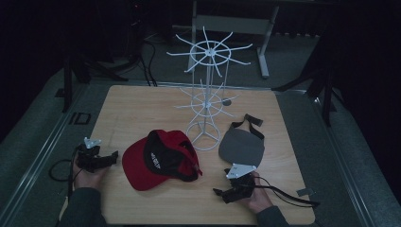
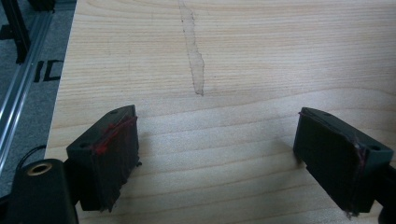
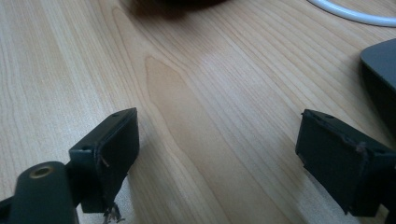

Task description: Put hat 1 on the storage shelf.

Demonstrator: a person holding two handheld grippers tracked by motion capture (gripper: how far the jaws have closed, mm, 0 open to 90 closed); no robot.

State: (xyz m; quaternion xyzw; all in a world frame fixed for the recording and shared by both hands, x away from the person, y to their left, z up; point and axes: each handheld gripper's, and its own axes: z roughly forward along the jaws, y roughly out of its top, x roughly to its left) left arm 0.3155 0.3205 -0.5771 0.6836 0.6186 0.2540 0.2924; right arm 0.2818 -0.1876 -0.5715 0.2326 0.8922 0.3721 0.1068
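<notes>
The red fabric baseball cap with a black front panel and black inner lining (image 1: 158, 160) lies flat on the light wooden desk (image 1: 142, 109), opening partly upward, between the two hand-held grippers. The left hand-held gripper (image 1: 106, 159) rests low on the desk just beside the cap's left edge; its jaws stand wide apart and hold nothing, with bare wood between them in the left gripper view (image 2: 217, 154). The right hand-held gripper (image 1: 218, 191) sits near the cap's lower right; its jaws are likewise wide apart and empty in the right gripper view (image 3: 217, 154). A grey fabric cap with black straps (image 1: 242, 144) lies just beyond the right hand-held gripper. A white wire rotating display rack (image 1: 206, 94) stands upright behind both caps.
</notes>
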